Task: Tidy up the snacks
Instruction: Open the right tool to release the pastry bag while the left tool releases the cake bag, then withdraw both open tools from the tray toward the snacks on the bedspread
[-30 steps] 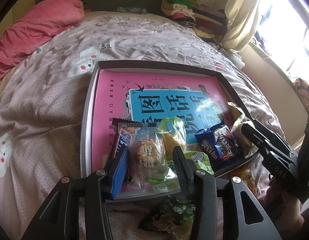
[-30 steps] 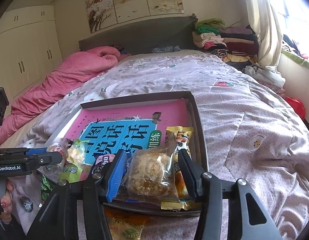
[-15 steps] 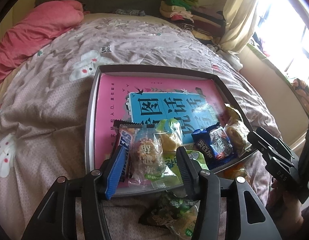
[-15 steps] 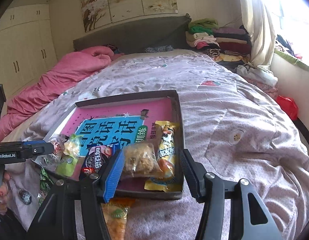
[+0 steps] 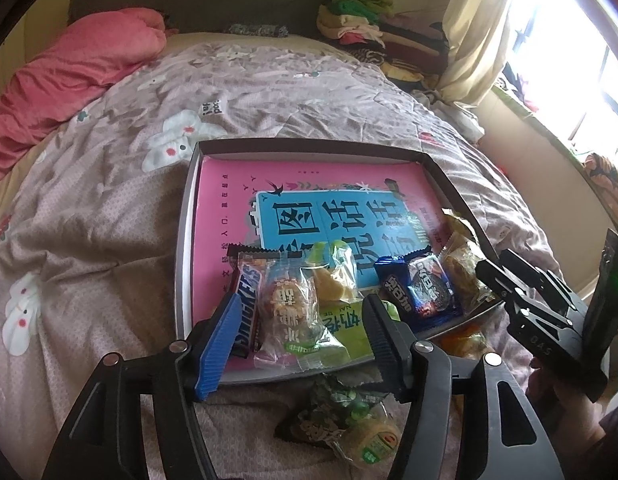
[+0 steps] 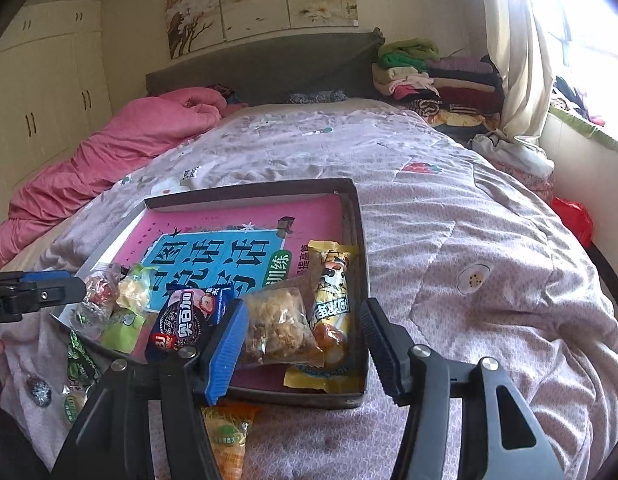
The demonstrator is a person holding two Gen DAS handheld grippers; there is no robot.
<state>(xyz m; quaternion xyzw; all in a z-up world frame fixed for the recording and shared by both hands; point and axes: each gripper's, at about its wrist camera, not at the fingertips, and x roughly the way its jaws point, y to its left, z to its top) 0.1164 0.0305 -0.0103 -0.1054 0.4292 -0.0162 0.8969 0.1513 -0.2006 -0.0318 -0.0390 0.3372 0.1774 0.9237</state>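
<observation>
A dark-rimmed tray (image 5: pixel 185 240) with a pink and blue printed floor lies on the bed. Along its near edge lie a Snickers bar (image 5: pixel 248 304), a clear-wrapped round cake (image 5: pixel 287 312), a yellow cake (image 5: pixel 335 276), a green packet (image 5: pixel 345 330), a blue cookie packet (image 5: pixel 421 292) and a brown cake (image 5: pixel 461 270). My left gripper (image 5: pixel 299 344) hovers at the round cake with its jaws opening, and the pads stand clear of the wrapper. My right gripper (image 6: pixel 305 348) is open over the brown cake (image 6: pixel 277 328) and a yellow sausage packet (image 6: pixel 331 312), both lying in the tray (image 6: pixel 359 240).
On the quilt in front of the tray lie a dark green packet (image 5: pixel 329 408), a yellow-green packet (image 5: pixel 369 440) and an orange packet (image 6: pixel 225 432). A pink duvet (image 5: pixel 69 68) lies at the far left. Folded clothes (image 6: pixel 429 80) are stacked by the headboard.
The left jaws have spread apart from the round cake, which stays in the tray. The right gripper has drawn back and left the brown cake lying in the tray.
</observation>
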